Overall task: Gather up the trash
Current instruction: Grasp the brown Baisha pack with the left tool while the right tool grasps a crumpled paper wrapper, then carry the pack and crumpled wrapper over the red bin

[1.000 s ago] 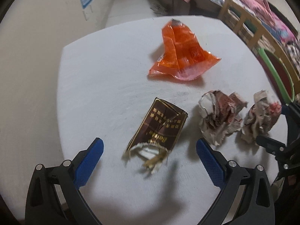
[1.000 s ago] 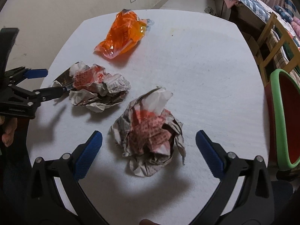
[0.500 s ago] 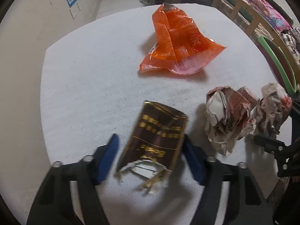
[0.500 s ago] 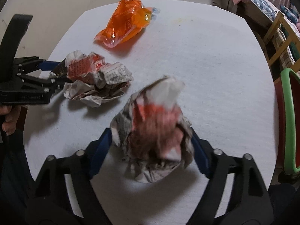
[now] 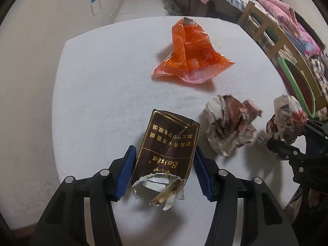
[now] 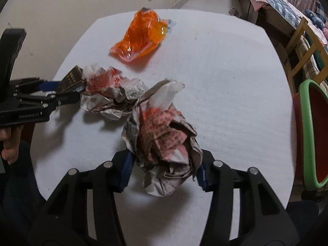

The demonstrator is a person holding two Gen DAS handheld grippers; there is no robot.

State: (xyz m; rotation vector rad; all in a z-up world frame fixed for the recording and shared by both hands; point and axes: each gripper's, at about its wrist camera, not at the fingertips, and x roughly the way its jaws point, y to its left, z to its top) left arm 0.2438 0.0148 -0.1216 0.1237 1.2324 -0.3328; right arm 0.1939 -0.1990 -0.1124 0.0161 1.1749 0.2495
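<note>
**Both claws closed on trash**

The left gripper (image 5: pixel 164 172) has its blue pads pressed against the two long sides of a brown cigarette pack (image 5: pixel 167 148), clenched on it near the torn end; the pack appears raised off the white table (image 5: pixel 102 94), its shadow below it. The right gripper (image 6: pixel 164 167) is squeezed narrow around a crumpled newspaper ball (image 6: pixel 164 141), pads dug into its lower sides, the wad standing up above the fingers. A second paper ball (image 6: pixel 108 96) lies loose on the table just beside the held one, between the two grippers. An orange wrapper (image 5: pixel 189 54) rests farther back, well apart from both claws. A green-rimmed bin (image 6: pixel 311 131) stands off the table's right edge.
</note>
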